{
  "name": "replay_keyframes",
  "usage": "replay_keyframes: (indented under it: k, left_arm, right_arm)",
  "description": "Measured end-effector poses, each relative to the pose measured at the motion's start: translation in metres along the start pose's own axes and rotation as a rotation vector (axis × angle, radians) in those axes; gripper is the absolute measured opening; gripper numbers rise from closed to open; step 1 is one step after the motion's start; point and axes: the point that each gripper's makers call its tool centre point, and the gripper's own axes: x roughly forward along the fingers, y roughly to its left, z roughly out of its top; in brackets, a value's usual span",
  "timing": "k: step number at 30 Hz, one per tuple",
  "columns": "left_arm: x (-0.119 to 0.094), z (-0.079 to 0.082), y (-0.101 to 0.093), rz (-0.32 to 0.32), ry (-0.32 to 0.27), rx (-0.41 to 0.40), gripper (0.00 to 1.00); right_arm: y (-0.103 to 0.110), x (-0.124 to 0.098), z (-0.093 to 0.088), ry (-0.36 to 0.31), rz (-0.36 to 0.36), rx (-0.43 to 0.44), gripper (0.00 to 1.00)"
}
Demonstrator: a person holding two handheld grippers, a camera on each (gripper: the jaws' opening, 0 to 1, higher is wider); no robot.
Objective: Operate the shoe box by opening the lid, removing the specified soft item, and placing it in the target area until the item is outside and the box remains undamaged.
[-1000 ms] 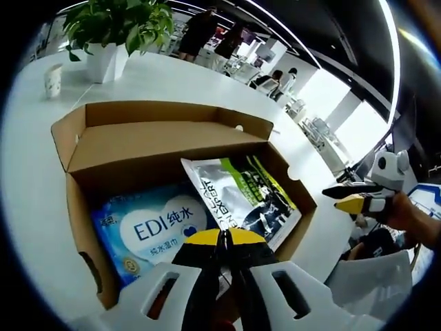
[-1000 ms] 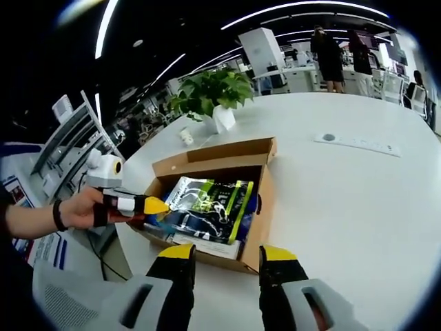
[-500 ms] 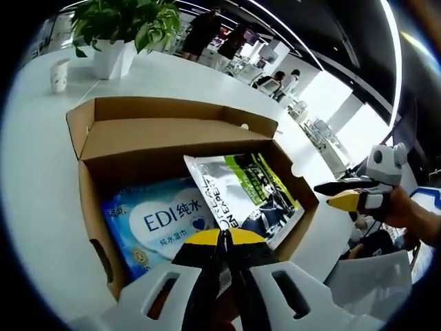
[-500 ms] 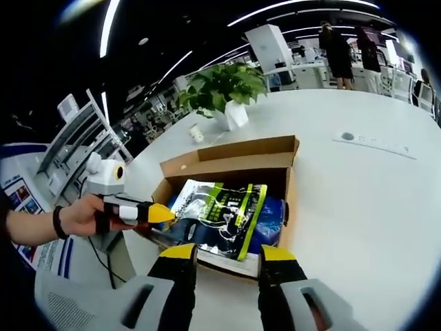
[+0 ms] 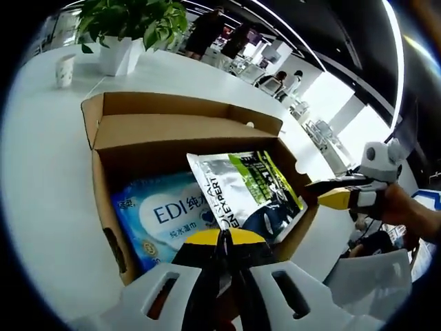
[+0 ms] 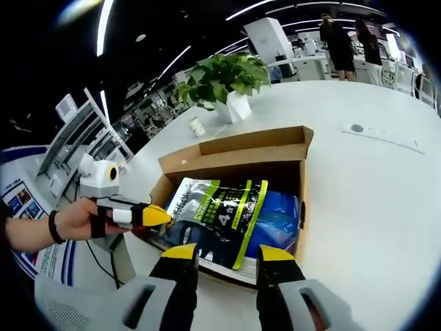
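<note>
Shoe box point(image 6: 234, 155) sits open on the white table point(image 6: 372, 193), lid folded back toward 12 o'clock — inside, a silver-green pouch point(image 5: 248, 189) overlaps a blue wet-wipes pack point(image 5: 162, 217). The left gripper point(image 5: 222, 238) has its jaws pressed together, empty, at the box's near wall. The right gripper point(image 6: 225, 252) stands spread at that wall. Risk, as I judge it: a descending jaw catching the cardboard edge and tearing it — or pinching both packs together.

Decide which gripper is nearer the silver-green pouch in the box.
Left. The left gripper, jaws shut, has its tips at the pouch's edge. The right gripper, jaws open, sits just outside the box, near its front wall.
</note>
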Motion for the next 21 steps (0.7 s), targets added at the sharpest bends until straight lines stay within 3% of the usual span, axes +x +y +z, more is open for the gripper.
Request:
replay_keyframes:
  k: [10, 16, 19, 21]
  left_arm:
    - [0.002, -0.006, 0.001, -0.004, 0.009, -0.009, 0.00]
    - [0.002, -0.006, 0.001, -0.002, 0.008, -0.007, 0.00]
    - [0.001, -0.006, 0.001, 0.001, 0.006, -0.005, 0.00]
    - [0.001, -0.006, 0.000, -0.001, 0.007, -0.002, 0.00]
  right_arm:
    - [0.001, 0.017, -0.006, 0.032, 0.005, 0.027, 0.24]
    - [-0.003, 0.019, -0.008, 0.033, -0.019, 0.042, 0.12]
    - [-0.007, 0.018, -0.009, 0.028, -0.038, 0.045, 0.01]
    - [-0.007, 0.016, -0.008, 0.018, -0.036, 0.058, 0.00]
